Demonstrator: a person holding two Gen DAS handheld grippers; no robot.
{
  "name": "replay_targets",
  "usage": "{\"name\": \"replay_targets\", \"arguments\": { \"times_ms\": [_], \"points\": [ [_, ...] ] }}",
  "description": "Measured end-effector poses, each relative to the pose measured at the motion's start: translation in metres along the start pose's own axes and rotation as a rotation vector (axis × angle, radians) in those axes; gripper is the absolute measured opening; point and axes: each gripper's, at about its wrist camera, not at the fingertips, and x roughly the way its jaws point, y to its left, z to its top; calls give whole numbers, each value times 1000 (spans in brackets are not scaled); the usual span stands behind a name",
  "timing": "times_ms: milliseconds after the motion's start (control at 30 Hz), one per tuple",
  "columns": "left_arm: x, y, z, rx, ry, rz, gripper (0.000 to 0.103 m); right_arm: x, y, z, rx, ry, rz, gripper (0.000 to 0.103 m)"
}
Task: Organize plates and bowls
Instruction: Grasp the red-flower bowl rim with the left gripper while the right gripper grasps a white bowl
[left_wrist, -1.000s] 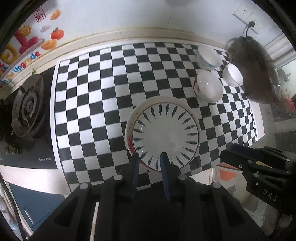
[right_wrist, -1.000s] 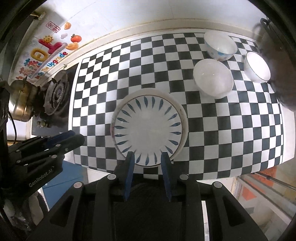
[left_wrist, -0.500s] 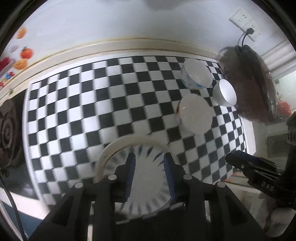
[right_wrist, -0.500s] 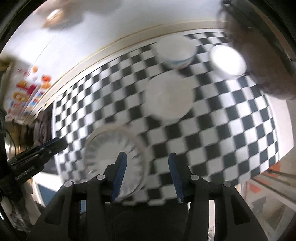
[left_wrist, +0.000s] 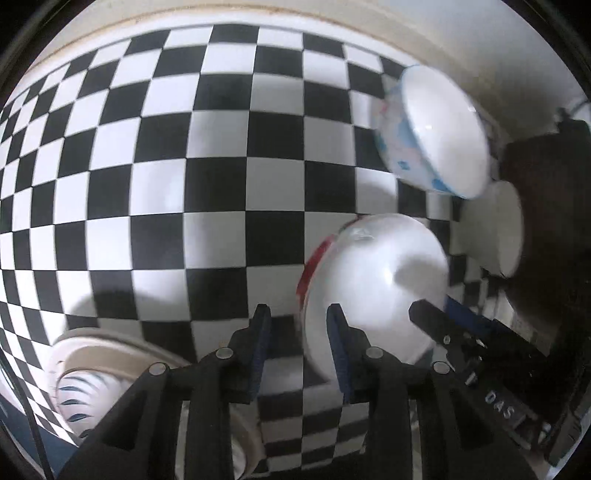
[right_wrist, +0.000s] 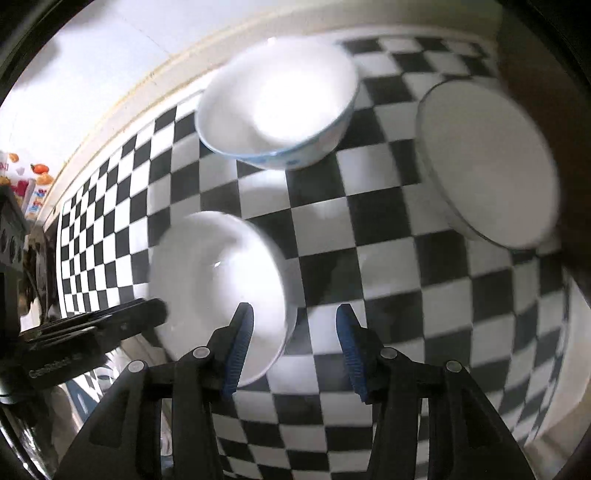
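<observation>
A white bowl with a red band (left_wrist: 376, 284) stands on the checkered counter; it also shows in the right wrist view (right_wrist: 218, 284). My left gripper (left_wrist: 299, 345) is open, its jaws straddling the bowl's left rim. My right gripper (right_wrist: 291, 347) is open, its jaws straddling the bowl's right rim. A blue-patterned bowl (left_wrist: 432, 133) stands behind, also in the right wrist view (right_wrist: 277, 103). A third white bowl (right_wrist: 487, 166) stands at the right, also in the left wrist view (left_wrist: 495, 229). The stacked plates with blue petals (left_wrist: 88, 380) lie at lower left.
A dark pot (left_wrist: 546, 221) stands right of the bowls, by the wall. The counter's front edge runs close under both grippers. A gas stove (right_wrist: 33, 258) lies far left.
Both grippers have moved forward and right, from above the plates to the red-banded bowl, and their jaws have opened wider. The plates now lie behind and left.
</observation>
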Motion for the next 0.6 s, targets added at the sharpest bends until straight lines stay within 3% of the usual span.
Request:
{"name": "replay_targets", "arguments": {
  "times_ms": [67,200,267,400,600],
  "points": [
    [9,-1,2,-15,2,12,28,10,-4,4,-6,26,21,47],
    [12,-2,-1,-21,-22,22,19,25,-7,6,-20,74,66,21],
    [11,-6,-5,-14,-35,27,16,28,-5,5,-28,78,92,13],
    [4,-20,-15,23,-69,62,16,26,7,2,-76,70,47,12],
    [-6,-30,-41,45,-70,39,16,10,8,-21,-92,79,51,12]
  ]
}}
